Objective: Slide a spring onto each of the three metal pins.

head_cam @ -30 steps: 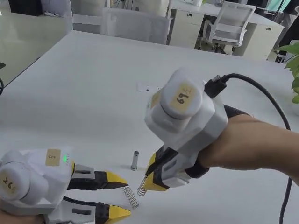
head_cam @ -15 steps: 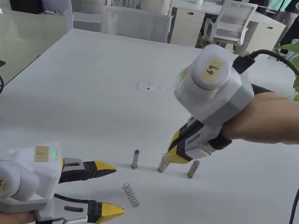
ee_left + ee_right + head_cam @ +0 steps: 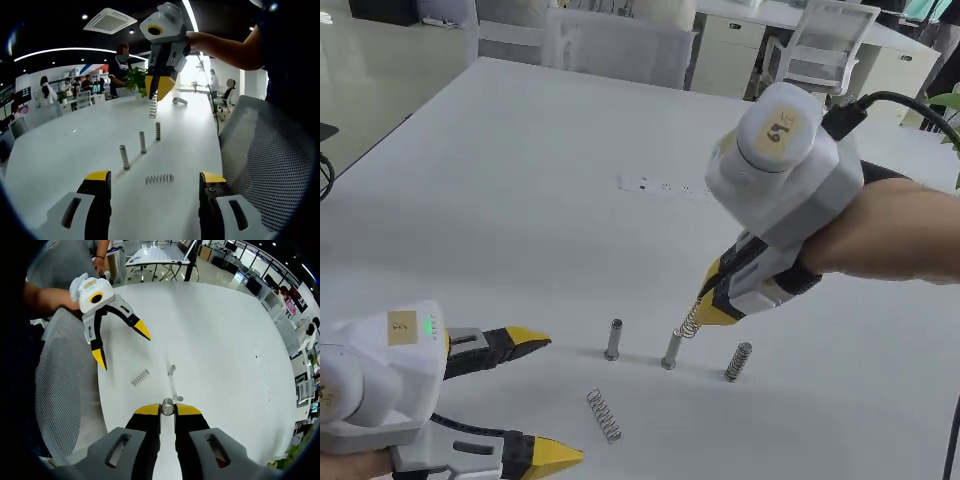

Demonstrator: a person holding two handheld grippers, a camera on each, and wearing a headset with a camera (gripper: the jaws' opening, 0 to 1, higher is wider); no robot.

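Note:
Three metal pins stand in a row on the white table: the left pin (image 3: 613, 340) and the middle pin (image 3: 671, 352) are bare, and the right one carries a spring (image 3: 739, 361). My right gripper (image 3: 705, 315) is shut on a second spring (image 3: 690, 322), which hangs tilted with its lower end at the top of the middle pin. From the right gripper view that held spring (image 3: 167, 407) sits between the yellow tips. A third spring (image 3: 603, 415) lies loose on the table. My left gripper (image 3: 548, 398) is open beside it, jaws wide apart, and the loose spring (image 3: 159, 178) lies just ahead of them.
The white table (image 3: 520, 200) stretches far back, with a small flat label (image 3: 645, 184) lying on it. Chairs and desks stand beyond its far edge. A black cable (image 3: 910, 105) runs from the right gripper. A mesh chair (image 3: 270, 150) is at the table's near side.
My right gripper carried its spring from beside the loose spring up and right to the middle pin. The left gripper drew back a little to the left, still open.

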